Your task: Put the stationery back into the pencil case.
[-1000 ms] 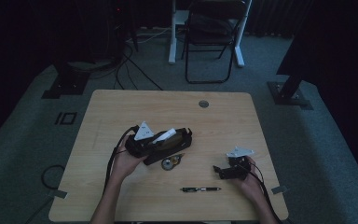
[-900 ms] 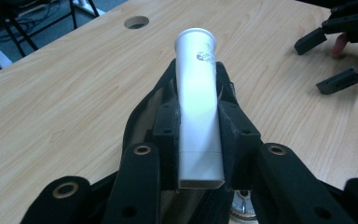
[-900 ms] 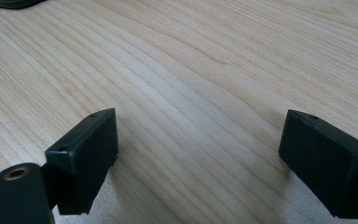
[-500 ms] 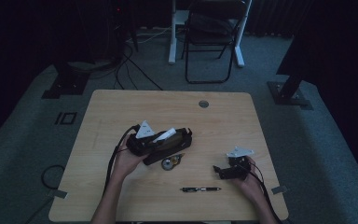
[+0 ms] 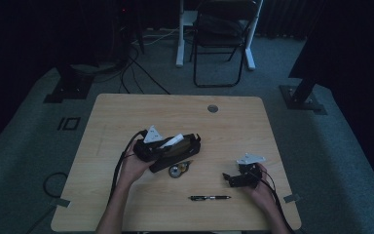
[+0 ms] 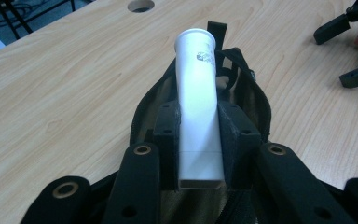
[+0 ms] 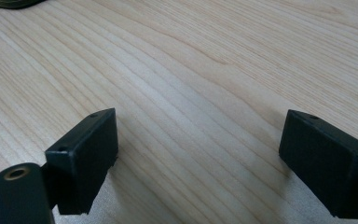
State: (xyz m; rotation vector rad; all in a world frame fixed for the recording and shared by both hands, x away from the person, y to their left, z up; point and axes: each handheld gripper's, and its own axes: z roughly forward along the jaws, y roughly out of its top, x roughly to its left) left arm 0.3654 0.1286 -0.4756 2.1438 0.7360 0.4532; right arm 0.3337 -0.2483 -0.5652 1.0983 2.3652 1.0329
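The left gripper (image 6: pixel 200 140) is clamping a white tube (image 6: pixel 196 93) between its two black jaws; the tube is running straight out ahead along the jaw line, its open round end pointing away. Directly beneath tube and jaws a black zip pouch (image 6: pixel 247 93) is lying open on the wooden table (image 6: pixel 65 84), and the tube is sitting over the pouch's mouth. In the high view the left gripper (image 5: pixel 158 145) and pouch (image 5: pixel 182 148) are resting near the table's middle, with the left hand (image 5: pixel 134 165) behind them.

The right gripper (image 7: pixel 198 154) is standing wide open, nothing between its jaws, only bare wood showing under the gap. In the high view it (image 5: pixel 233 178) is sitting toward the right near side, well apart from the pouch, held by the right hand (image 5: pixel 260 187).

A small roll-shaped item (image 5: pixel 177 169) is lying just beside the pouch's near edge; what it is cannot be told. A pen (image 5: pixel 210 197) is lying near the front edge, between the two hands. The far half of the table, around the round cable hole (image 5: pixel 213 108), is lying open, as is the left margin. A folding chair (image 5: pixel 221 39) is standing beyond the far edge.
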